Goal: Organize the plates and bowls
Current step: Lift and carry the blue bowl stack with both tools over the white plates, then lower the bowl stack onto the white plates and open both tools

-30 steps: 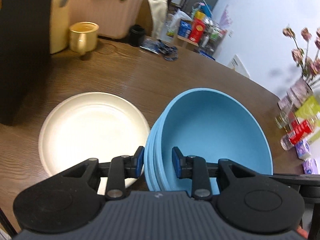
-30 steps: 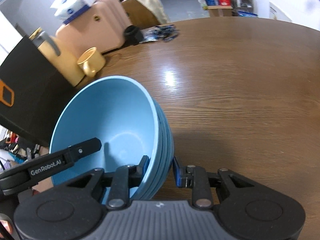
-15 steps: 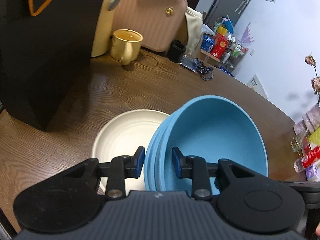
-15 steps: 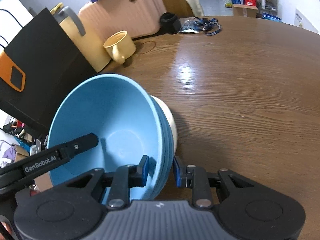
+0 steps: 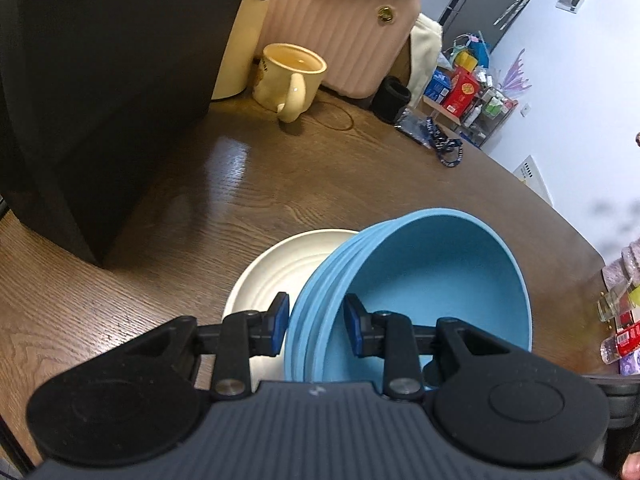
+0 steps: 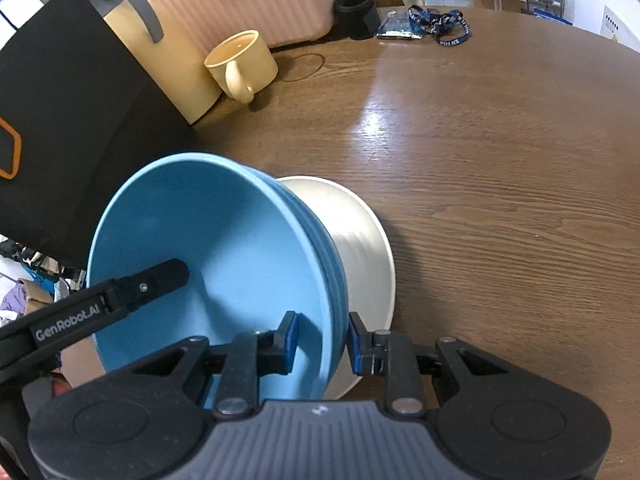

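A stack of several blue bowls (image 5: 432, 280) is held between both grippers, above the brown table. My left gripper (image 5: 316, 326) is shut on the stack's left rim. My right gripper (image 6: 320, 340) is shut on the stack's right rim (image 6: 320, 272). A cream plate (image 5: 272, 268) lies on the table under the stack, partly hidden by it; it also shows in the right wrist view (image 6: 360, 248). The other gripper's black finger (image 6: 132, 292) reaches over the bowls' far rim in the right wrist view.
A black bag (image 5: 100, 80) stands at the left. A yellow mug (image 5: 290, 76), a yellow kettle (image 6: 160, 64) and a pink suitcase (image 5: 340, 32) are behind the plate. A lanyard (image 6: 436, 28) lies at the far side. Small bottles (image 5: 620, 328) stand at the right edge.
Both grippers have carried the blue bowl stack leftwards over the cream plate. The plate is now partly hidden under the bowls, and the bag and mug look closer.
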